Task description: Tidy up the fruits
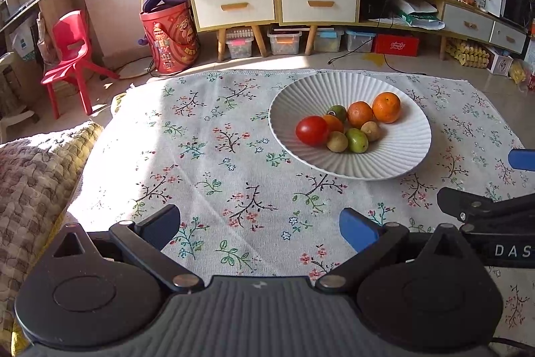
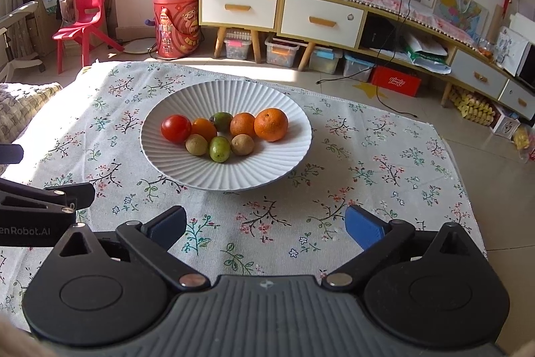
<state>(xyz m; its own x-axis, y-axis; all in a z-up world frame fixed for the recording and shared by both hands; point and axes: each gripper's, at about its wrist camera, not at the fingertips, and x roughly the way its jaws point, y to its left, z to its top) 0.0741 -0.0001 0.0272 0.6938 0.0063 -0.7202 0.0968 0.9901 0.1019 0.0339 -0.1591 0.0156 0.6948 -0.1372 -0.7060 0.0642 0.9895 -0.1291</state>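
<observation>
Both grippers hover over the near edge of the table [image 2: 384,176], angled down, nothing held. Left gripper [image 1: 260,223]: fingers wide, only cloth [image 1: 207,156] between them. Right gripper [image 2: 265,225]: fingers wide too, empty.

All fruit sits in the plate [image 2: 234,176], which stands toward the far edge, approx mid-table. In it: tomato [image 2: 176,128] at the left end, then a small orange [image 2: 204,128], a mid orange [image 2: 243,124] and the big orange [image 2: 271,124] at the right end; a green fruit [image 2: 221,120] behind; a front row of brown fruit [image 2: 196,144], green fruit [image 2: 219,149] and brown fruit [image 2: 242,144]. They touch or nearly touch.

Risks, as I judge them:
- Fruit packed tight, so wide fingers going for one will likely nudge its neighbours; round ones roll, maybe over the rim.
- Tomato is soft; hard squeeze could split it.
- Plate is shallow, on loose cloth: a push on the rim could tip or slide it, and dragging cloth shifts everything.
- Grippers sit close side by side; reaching together they could clash.
</observation>
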